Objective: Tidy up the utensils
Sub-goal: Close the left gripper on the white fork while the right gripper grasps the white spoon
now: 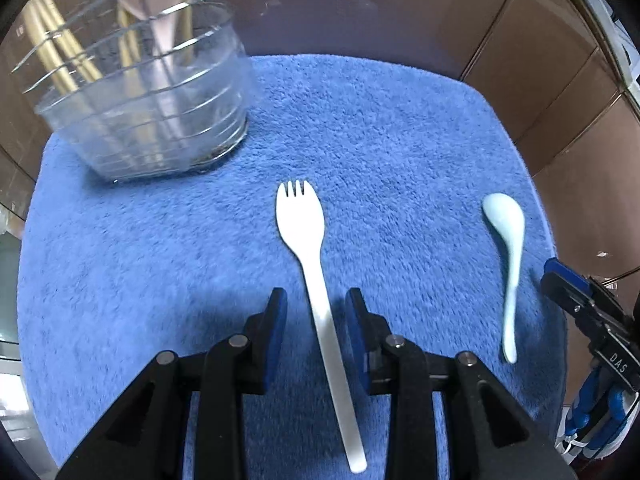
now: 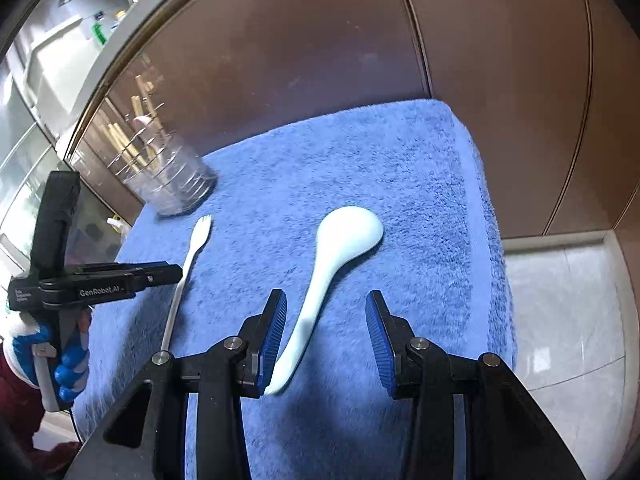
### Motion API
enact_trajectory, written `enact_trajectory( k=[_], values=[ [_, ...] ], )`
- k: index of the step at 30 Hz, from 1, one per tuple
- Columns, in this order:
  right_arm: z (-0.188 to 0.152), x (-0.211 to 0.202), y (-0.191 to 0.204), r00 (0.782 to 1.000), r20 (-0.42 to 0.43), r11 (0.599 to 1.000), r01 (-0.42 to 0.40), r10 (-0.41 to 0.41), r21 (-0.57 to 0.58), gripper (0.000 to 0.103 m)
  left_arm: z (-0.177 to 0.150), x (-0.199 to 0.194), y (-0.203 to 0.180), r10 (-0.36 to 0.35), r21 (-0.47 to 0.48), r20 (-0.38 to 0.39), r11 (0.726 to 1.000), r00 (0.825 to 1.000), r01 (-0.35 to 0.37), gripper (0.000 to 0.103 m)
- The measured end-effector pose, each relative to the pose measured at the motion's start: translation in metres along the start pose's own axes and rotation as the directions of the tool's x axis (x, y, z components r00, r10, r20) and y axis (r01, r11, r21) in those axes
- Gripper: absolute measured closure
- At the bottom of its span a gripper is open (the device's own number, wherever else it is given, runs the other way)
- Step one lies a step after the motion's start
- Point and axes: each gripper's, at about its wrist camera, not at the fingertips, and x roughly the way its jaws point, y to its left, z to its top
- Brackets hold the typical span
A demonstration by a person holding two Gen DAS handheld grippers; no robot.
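A white plastic fork (image 1: 312, 256) lies on the blue towel (image 1: 400, 140), tines pointing away. My left gripper (image 1: 316, 300) is open, its two fingers on either side of the fork's handle, not closed on it. A pale blue spoon (image 2: 340, 240) lies on the towel, bowl away; it also shows in the left wrist view (image 1: 506, 248). My right gripper (image 2: 326, 302) is open over the spoon's handle, with the handle end beside its left pad (image 2: 274, 336). The fork also shows in the right wrist view (image 2: 188, 264), next to the left gripper's body (image 2: 100, 280).
A clear ribbed glass container (image 1: 148, 100) holding wooden sticks and a pinkish spoon stands at the towel's far left corner; it also shows in the right wrist view (image 2: 172, 176). Brown cabinet panels (image 2: 300, 40) rise behind. A pale tiled floor (image 2: 568, 320) lies past the towel's right edge.
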Motion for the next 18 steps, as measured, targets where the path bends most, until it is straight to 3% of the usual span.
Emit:
enact_trajectory(
  k=[10,18],
  values=[
    [0.022,0.043,0.002,0.989,-0.144,1.000,0.015,-0.014,0.002,0.063,0.016,0.021,-0.003,-0.027,0.009,-0.080,1.000,0.996,0.028,0.075],
    [0.041,0.058,-0.001,0.972,-0.236,0.999,0.025,-0.015,0.039,0.085,0.025,0.026,-0.001,-0.052,-0.007,-0.130,0.999,0.990,0.051,0.078]
  ],
)
